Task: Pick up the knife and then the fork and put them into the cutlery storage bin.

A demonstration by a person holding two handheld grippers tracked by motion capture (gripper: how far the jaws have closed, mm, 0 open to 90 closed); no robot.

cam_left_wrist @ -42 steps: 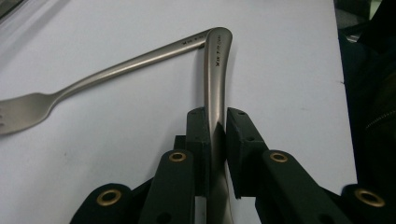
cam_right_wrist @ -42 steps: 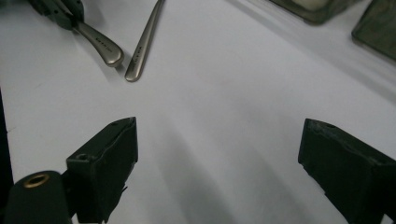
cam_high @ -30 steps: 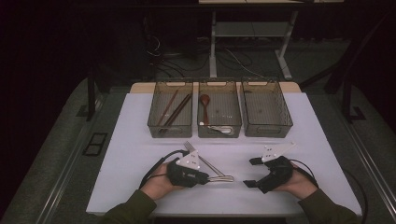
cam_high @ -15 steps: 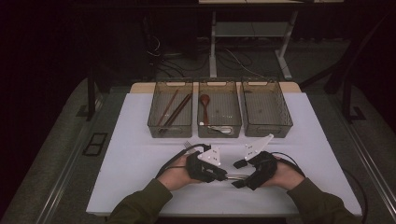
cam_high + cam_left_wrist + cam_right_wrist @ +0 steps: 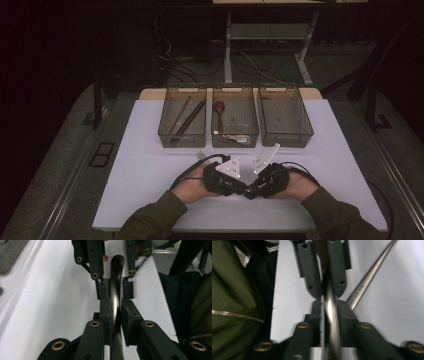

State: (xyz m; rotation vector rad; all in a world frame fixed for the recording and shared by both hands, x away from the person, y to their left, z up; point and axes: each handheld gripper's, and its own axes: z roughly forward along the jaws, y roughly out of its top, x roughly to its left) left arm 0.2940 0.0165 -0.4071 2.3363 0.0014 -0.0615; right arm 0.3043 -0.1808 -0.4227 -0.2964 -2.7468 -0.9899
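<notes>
Slim polished steel handle (image 5: 115,302) (curved)

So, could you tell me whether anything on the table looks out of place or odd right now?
Slightly odd: both tools grip one metal utensil handle at once, the left tool and right tool tip to tip. A second metal handle lies loose on the table beside them, outside the three bins.

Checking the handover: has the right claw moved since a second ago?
Yes. The right claw has shifted left, from below the right bin to below the middle bin, its jaws just closing on the metal handle.
</notes>
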